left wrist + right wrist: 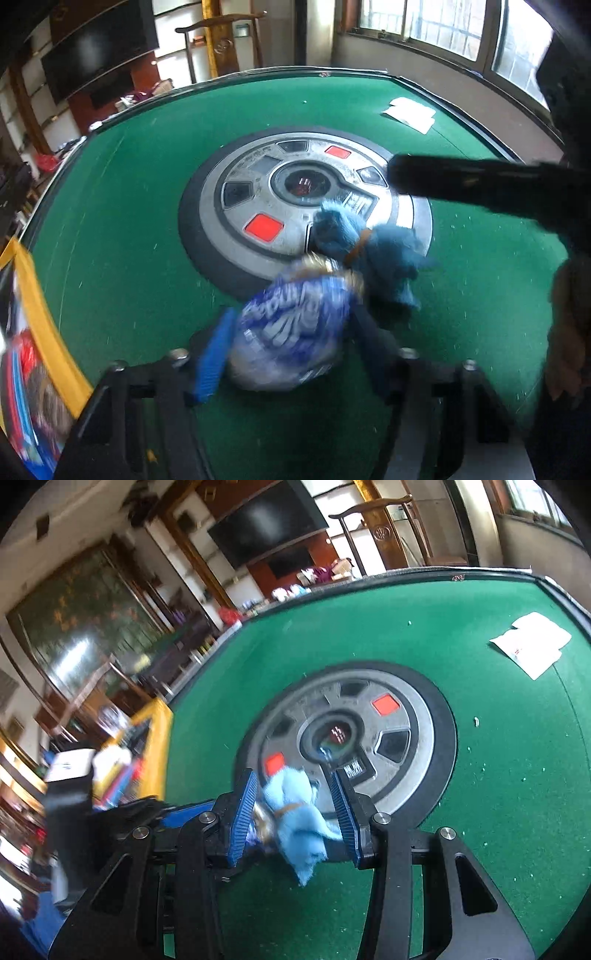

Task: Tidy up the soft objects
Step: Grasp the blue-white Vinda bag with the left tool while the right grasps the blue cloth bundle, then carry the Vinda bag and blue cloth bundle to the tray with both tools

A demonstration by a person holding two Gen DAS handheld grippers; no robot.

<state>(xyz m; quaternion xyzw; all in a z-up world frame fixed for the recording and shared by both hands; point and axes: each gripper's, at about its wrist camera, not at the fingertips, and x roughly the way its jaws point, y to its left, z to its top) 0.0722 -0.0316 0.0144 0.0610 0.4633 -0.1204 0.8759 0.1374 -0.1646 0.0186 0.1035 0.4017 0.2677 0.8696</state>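
Note:
My left gripper (pixel 291 332) is shut on a blue and white plastic packet (pixel 291 328), held above the green table (pixel 129 206). A light blue soft cloth (pixel 384 254) with a brown tie hangs at the packet's far end. In the right wrist view the same cloth (pixel 299 819) lies between the blue pads (pixel 243 812) of my right gripper (pixel 295 812), which is open around it, pads apart from the cloth. The right gripper's black body (pixel 480 181) shows at the right of the left wrist view.
A round grey control hub (pixel 369 731) with red buttons sits in the table's middle. White paper packets (pixel 532 646) lie at the far right corner. A yellow-rimmed box (pixel 155 746) with colourful items stands at the table's left edge.

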